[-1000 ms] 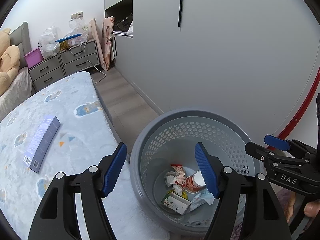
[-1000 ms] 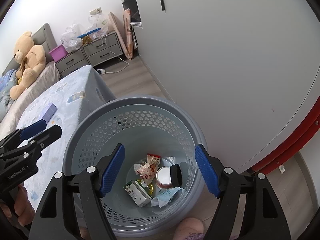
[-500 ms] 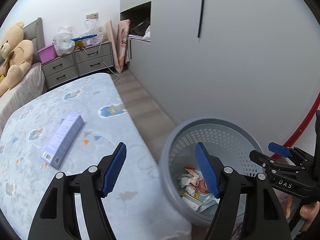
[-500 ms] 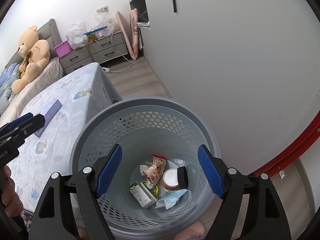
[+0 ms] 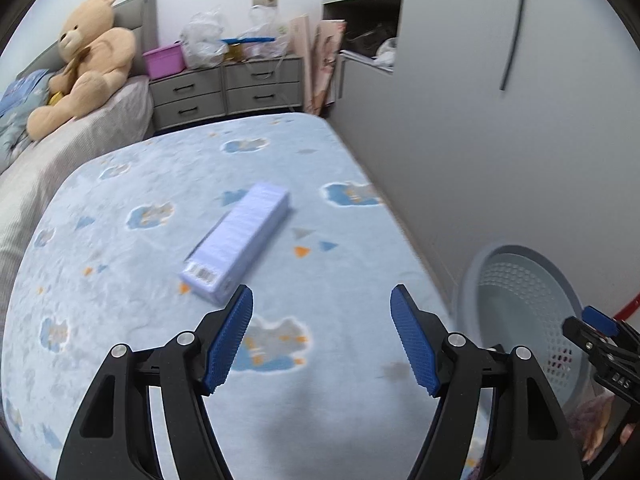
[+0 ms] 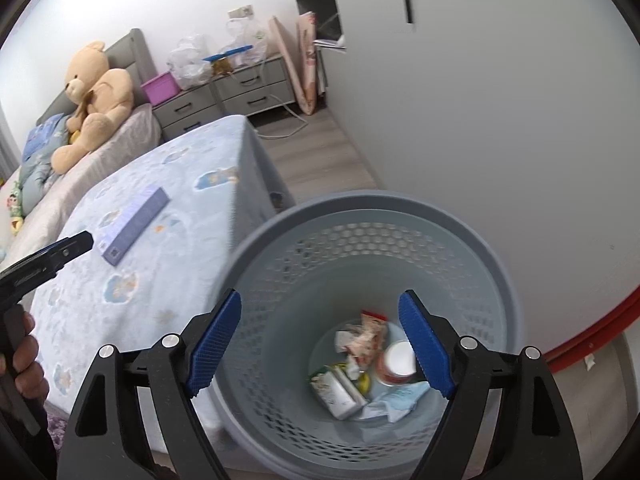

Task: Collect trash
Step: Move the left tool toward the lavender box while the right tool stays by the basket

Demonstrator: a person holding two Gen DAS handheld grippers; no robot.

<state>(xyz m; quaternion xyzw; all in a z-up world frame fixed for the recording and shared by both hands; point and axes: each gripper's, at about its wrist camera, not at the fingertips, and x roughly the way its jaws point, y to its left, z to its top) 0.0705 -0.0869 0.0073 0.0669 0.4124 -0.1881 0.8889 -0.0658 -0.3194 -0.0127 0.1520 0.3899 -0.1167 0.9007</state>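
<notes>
Left tool (image 5: pixel 322 334) has swung from basket (image 5: pixel 520 300) toward box (image 5: pixel 240 240).

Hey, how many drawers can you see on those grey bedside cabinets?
4 drawers on the grey cabinets against the far wall: left unit's upper and lower, right unit's upper and lower. Others may be hidden behind the patterned blue bed.

I am seeing soft, even daylight filling both views, with no glare. Motion blur is smearing the purple box (image 5: pixel 237 243) and the basket (image 6: pixel 496 264) rim. A faint shadow is lying on the bedspread (image 5: pixel 120 280). Fisheye curvature is bending the edges, corners vignetting black.
</notes>
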